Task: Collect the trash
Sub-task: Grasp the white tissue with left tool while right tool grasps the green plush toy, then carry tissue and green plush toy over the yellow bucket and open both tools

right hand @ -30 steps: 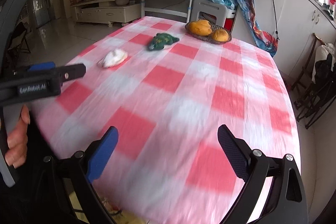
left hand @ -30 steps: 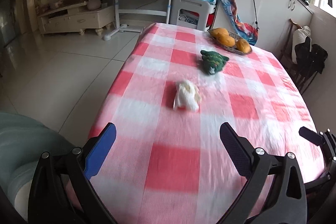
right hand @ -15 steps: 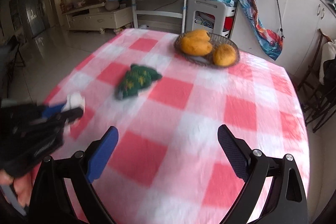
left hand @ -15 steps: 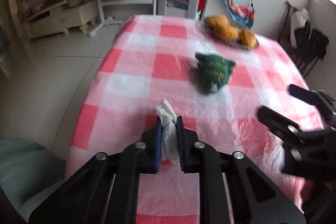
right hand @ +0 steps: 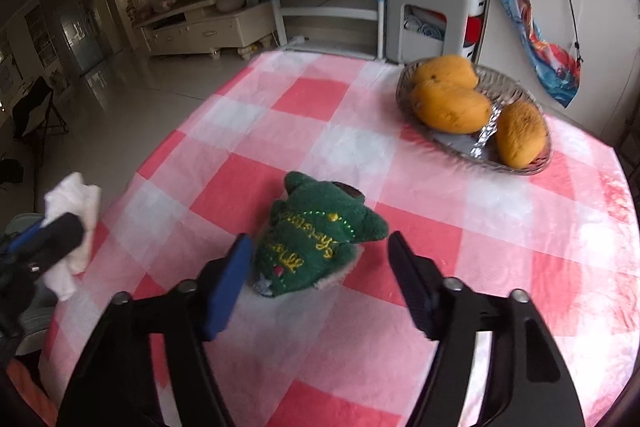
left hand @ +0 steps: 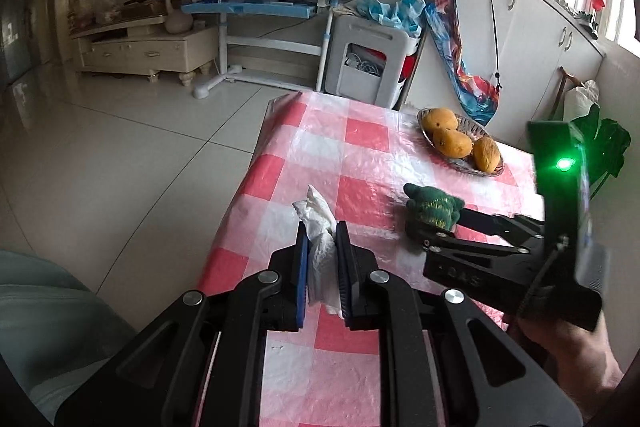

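Lifted off the checked tablecloth (left hand: 360, 147), the tissue (left hand: 320, 247) sits clamped in the left gripper (left hand: 321, 243); the right gripper (right hand: 320, 259) now straddles the green plush toy (right hand: 316, 239), jaws apart.

The left gripper (left hand: 320, 251) pinches a crumpled white tissue (left hand: 318, 235) above the pink checked tablecloth (left hand: 320, 147). At three o'clock the right gripper (left hand: 436, 227) straddles a green plush toy (left hand: 432, 209). At one o'clock sits a basket of mangoes (left hand: 460, 143)
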